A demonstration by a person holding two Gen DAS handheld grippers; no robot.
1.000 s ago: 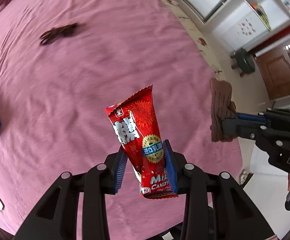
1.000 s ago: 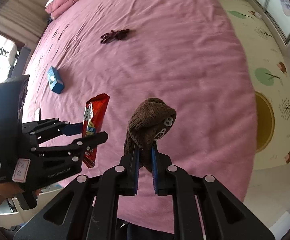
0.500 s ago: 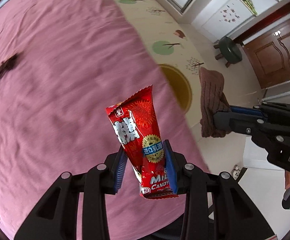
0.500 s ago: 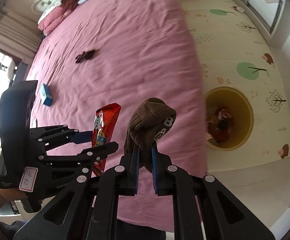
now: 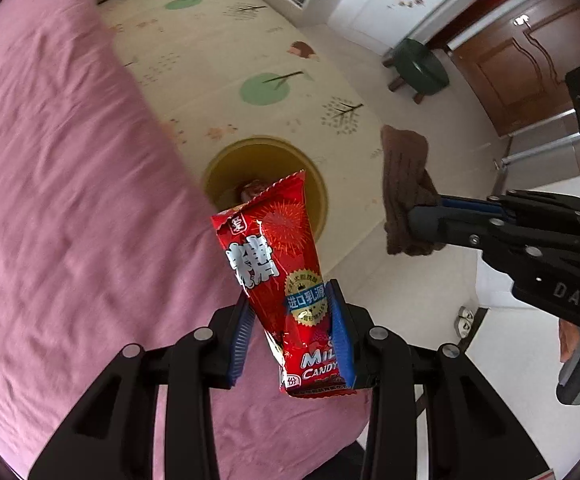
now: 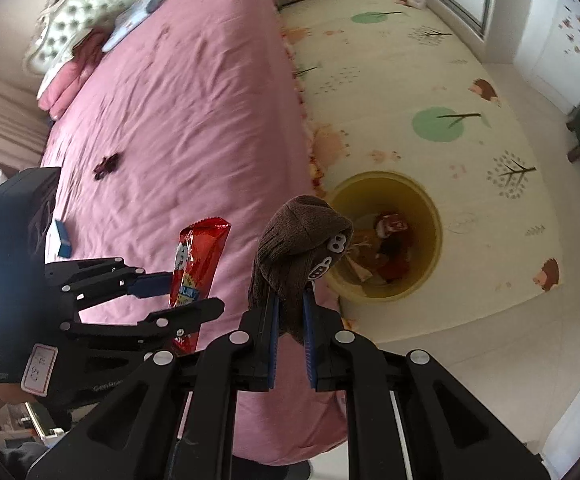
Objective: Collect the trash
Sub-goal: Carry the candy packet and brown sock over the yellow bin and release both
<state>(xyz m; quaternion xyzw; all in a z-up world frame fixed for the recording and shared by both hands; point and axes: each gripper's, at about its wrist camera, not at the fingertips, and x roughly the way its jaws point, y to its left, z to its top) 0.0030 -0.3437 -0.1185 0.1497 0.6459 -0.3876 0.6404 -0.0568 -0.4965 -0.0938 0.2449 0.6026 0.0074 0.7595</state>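
Beside the wide pink bed [image 6: 178, 128], the round yellow plastic bin [image 6: 429, 216] stands on the floor mat, beyond and below both grippers. The right gripper [image 6: 290, 344], clamped on a brown knitted sock [image 6: 297, 252], looks nearer it; the left gripper [image 5: 290, 340] pinches a long red candy wrapper [image 5: 278, 264] pointing binward.
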